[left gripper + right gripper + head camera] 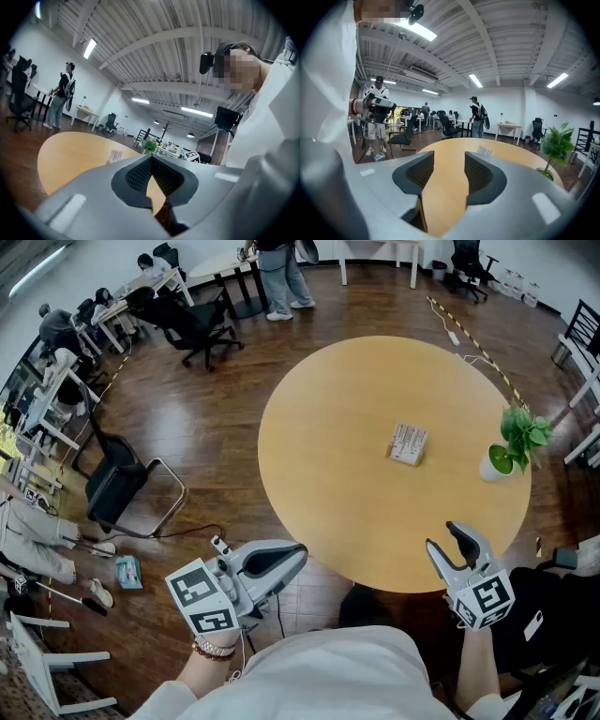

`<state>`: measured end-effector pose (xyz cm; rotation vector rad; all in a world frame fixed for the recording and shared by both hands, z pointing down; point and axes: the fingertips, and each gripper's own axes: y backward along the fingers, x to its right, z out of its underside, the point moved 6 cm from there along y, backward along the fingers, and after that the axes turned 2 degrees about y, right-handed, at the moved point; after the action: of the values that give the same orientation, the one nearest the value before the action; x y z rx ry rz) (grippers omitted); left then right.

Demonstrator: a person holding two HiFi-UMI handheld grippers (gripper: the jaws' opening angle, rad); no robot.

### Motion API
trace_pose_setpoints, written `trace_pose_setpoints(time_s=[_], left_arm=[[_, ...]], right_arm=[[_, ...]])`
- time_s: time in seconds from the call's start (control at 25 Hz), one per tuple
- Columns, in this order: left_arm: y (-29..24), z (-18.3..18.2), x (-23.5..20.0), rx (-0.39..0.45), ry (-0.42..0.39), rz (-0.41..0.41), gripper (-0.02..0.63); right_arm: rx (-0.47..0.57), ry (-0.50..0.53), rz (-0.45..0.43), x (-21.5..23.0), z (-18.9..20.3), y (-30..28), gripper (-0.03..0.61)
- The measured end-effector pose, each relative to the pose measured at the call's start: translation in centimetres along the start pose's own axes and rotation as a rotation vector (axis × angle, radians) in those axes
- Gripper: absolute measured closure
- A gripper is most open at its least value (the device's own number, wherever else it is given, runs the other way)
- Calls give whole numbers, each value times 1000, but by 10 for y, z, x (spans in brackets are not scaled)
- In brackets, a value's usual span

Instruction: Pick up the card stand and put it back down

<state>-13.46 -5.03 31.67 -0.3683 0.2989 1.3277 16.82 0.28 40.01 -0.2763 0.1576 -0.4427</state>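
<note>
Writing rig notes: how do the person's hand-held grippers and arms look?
Light grey shells on the left hand-held gripper and right hand-held gripper, dark ribbed pads, white cube with black square markers. Beaded bracelet on left wrist; white top.

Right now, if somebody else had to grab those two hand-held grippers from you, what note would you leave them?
Left gripper: jaw tips together, nothing in them, held just off the near edge of the round table.
Right gripper: jaws apart, empty, at the table's near edge.
Card stand: on the table near its middle, apart from both grippers. A potted plant sits to its right.
Done: nothing that shows; the stand is not gripped.
Left: reach out, probably with the right gripper, close on the stand, lift it, set it back down.
</note>
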Motion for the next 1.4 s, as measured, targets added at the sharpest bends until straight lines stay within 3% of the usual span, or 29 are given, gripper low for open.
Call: trace_pose_setpoints(time_s=[0.08,0.2,0.32,0.48,0.64,0.8,0.96,1.16,1.4], left_arm=[[-22,-13,-19,-19,-28,-28,632],[-48,-25,-44,2,4,-83,632],[-73,-28,-60,24,73,-98,632],[-107,-37,-84,-11,51,-125,632],[-147,-48,-108,1,89,-167,632],[-172,-38,-121,-67,145,-186,632],[-181,-27,-137,-101,191,-193,632],[-192,-27,-148,-115,221,-195,632],[-208,-21,-152,-154,255,-184,632]], right_arm=[[-19,-48,49,50,13,-26,326],[-63,-99,44,107,37,-68,318],[-138,-76,-19,148,61,-109,318],[-230,-17,-117,193,93,-160,307],[-272,23,-229,229,114,-198,290],[-266,38,-375,235,120,-228,289],[-227,18,-466,226,127,-257,333],[-185,11,-489,224,126,-275,399],[-124,-42,-421,228,125,-283,456]])
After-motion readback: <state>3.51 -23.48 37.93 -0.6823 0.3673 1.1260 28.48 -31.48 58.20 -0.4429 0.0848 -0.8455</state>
